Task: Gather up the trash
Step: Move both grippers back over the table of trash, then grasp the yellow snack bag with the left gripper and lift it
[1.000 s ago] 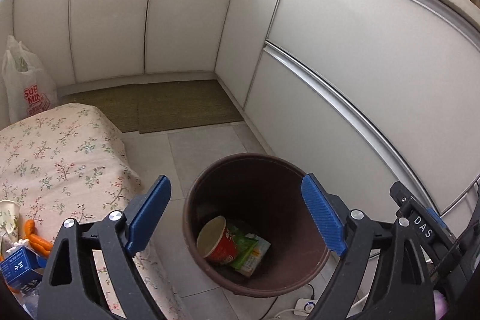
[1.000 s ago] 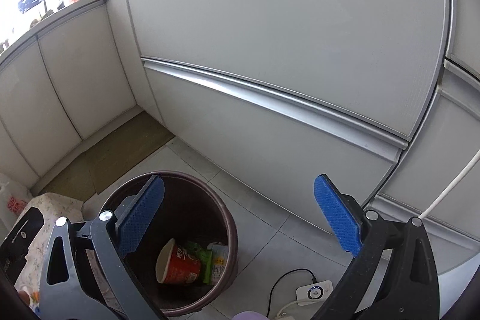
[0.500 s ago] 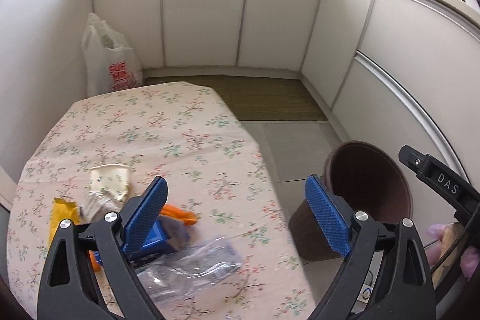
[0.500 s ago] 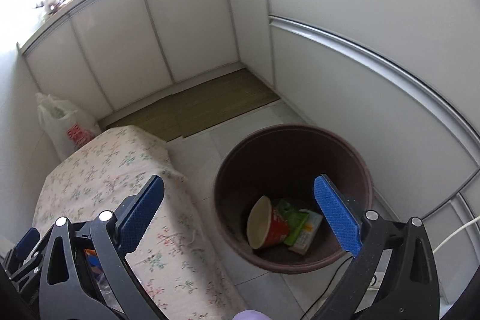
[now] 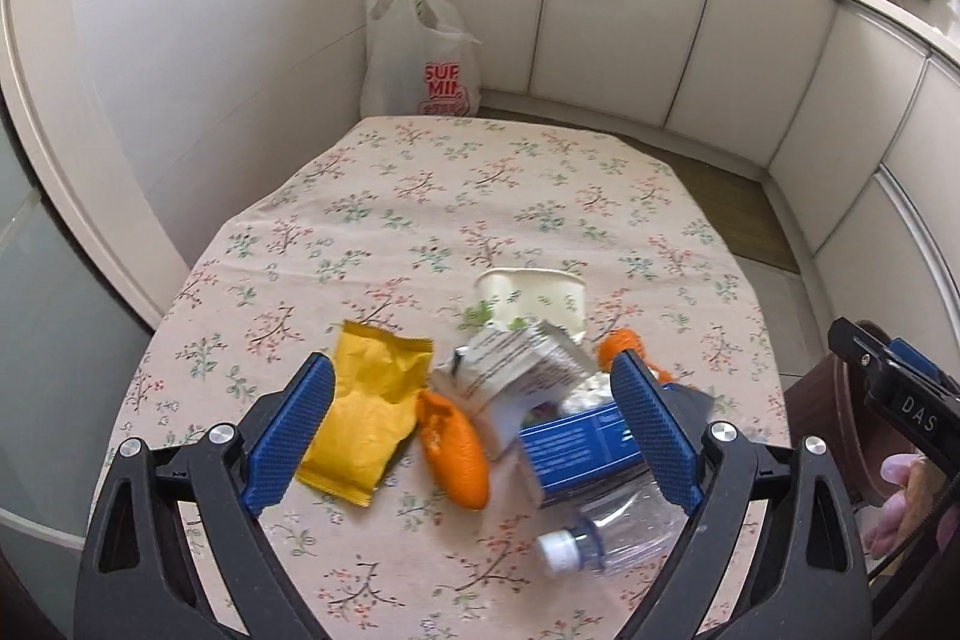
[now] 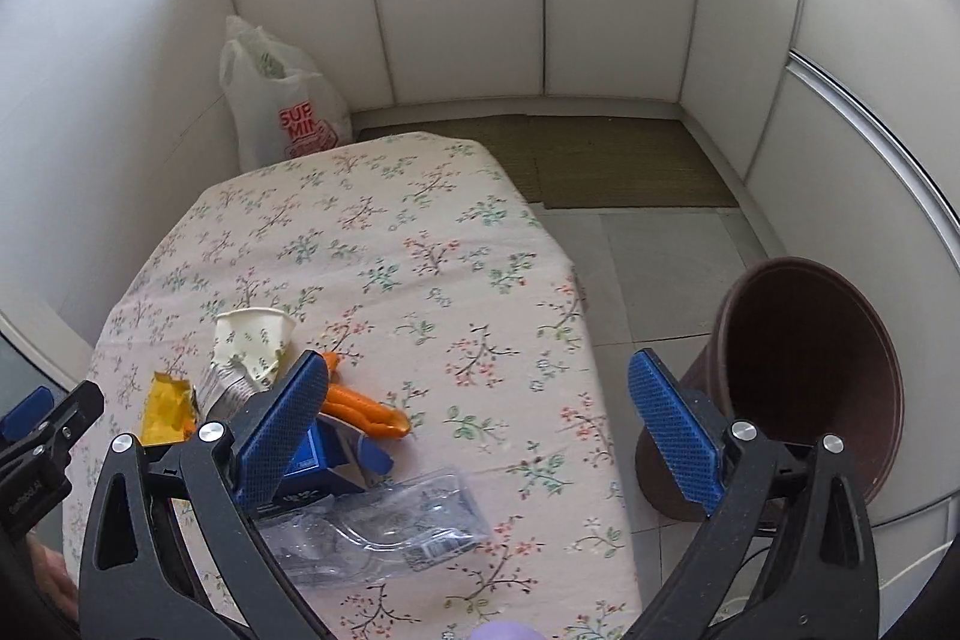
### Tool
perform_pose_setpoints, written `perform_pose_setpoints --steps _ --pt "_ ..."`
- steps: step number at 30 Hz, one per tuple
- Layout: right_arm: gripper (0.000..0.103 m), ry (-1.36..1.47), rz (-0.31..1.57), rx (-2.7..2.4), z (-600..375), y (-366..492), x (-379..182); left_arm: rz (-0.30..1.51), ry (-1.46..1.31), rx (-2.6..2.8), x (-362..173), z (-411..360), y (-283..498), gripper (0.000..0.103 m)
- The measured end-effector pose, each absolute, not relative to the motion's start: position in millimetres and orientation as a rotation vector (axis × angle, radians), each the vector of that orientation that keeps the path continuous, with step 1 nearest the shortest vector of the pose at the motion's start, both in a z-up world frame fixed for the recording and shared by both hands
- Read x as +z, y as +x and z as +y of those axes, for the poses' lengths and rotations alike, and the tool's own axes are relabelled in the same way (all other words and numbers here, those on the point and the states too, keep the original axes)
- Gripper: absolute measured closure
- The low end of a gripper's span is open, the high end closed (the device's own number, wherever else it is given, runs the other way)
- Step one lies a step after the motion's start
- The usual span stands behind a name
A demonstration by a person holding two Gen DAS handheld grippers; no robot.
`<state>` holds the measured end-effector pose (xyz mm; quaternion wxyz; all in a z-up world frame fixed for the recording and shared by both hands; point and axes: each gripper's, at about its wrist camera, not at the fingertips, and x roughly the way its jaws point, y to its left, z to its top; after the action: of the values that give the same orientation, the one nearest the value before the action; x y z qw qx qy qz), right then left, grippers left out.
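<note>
Both grippers hang above the near end of the desk (image 5: 540, 184), which wears a floral cloth, and neither carries anything. The left gripper (image 5: 474, 430) has its fingers spread wide over the litter, a stance that fits choosing a piece rather than closing on one. The right gripper (image 6: 480, 424) is likewise spread and empty, its view split between the desk's right edge and the brown bin (image 6: 810, 376).

The trash lies bunched toward the near edge of the desk, pieces touching and overlapping. A yellow snack wrapper (image 5: 366, 424) lies flat at the left of the heap. Just beside it sits an orange peel (image 5: 456, 445), with a second bit of peel (image 5: 624, 346) farther right. A crumpled printed carton (image 5: 516, 370) leans over a blue box (image 5: 576, 445), and a squashed paper cup (image 5: 534, 295) lies on its side behind them. Nearest the edge rests a clear, flattened plastic bottle (image 5: 606, 532) with its white cap on.

The bin stands on the tiled floor just off the desk's right edge, mouth open, which likely explains why the heap sits at this end: a short carry. Its contents are not visible from here. A white shopping bag (image 5: 420, 58) stands on the floor beyond the far left corner.

Judging by the spread, the bottle or the wrapper would be the easiest next pick.
</note>
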<state>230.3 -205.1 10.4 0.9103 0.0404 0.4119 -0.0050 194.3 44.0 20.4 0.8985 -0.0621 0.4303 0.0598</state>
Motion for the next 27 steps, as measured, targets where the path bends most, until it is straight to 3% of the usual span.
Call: perform_pose_setpoints --steps 10,27 --pt "0.007 0.018 0.888 0.088 -146.7 240.6 -3.5 1.113 -0.266 0.167 -38.0 120.9 211.4 0.013" --pt "0.007 -0.098 0.926 0.137 -105.2 252.7 -23.1 1.305 -0.341 0.141 -106.7 145.1 255.9 0.013"
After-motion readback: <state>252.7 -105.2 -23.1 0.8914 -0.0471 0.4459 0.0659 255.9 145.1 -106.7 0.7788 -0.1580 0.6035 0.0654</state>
